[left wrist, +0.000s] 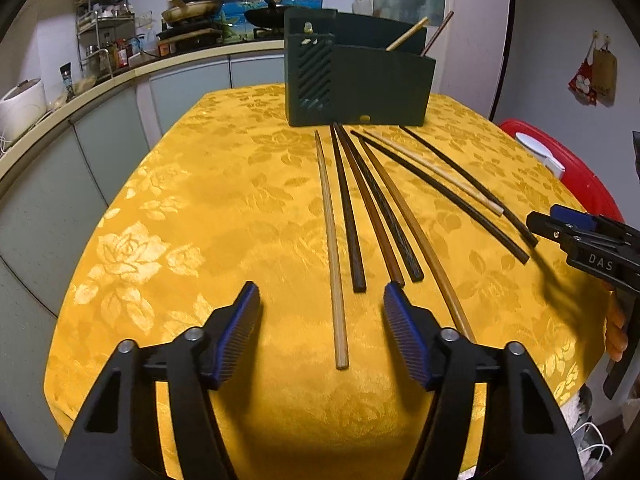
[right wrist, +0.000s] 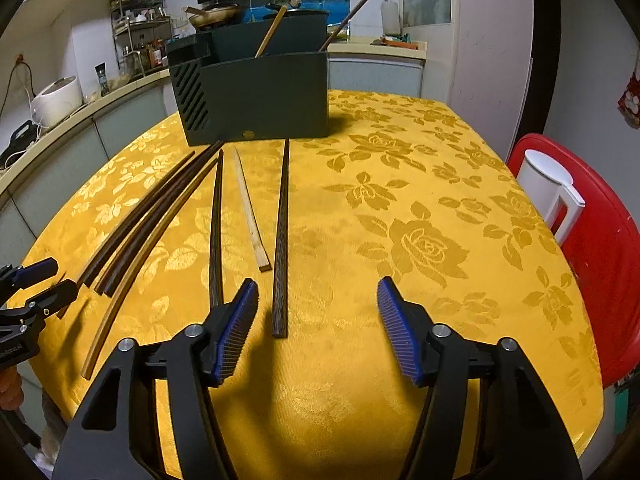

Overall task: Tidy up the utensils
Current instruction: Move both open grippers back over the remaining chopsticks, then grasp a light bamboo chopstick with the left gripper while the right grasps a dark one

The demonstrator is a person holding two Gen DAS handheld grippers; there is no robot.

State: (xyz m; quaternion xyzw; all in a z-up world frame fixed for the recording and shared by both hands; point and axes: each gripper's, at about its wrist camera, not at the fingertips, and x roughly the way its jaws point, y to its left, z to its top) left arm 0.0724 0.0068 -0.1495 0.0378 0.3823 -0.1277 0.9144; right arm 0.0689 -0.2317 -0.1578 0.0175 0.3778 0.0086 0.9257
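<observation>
Kitchen backdrop: curved counter along the left with rice cooker, spice rack, pans at the rear. Yellow rose-patterned tablecloth over the tabletop.

Dark green utensil holder upright near the far edge; interior hidden behind its front wall. Only the upper ends of two chopsticks in holder showing above the rim, both leaning right.

Loose chopsticks flat on the cloth, fanned from the holder's base toward the near edge. Eight countable in left wrist view: five close together, three more spread to the right. Near end of the long tan one hidden behind the left tool's right finger. In right wrist view the left cluster partly overlapped, count unclear there; pale short stick between two dark ones.

Left gripper wide apart, nothing held, light bamboo stick lying between its fingers' line of sight. Right gripper likewise spread wide, empty, dark chopstick ending just inside its left pad.

Red stool with white jug beyond the right edge, partly cut off.
</observation>
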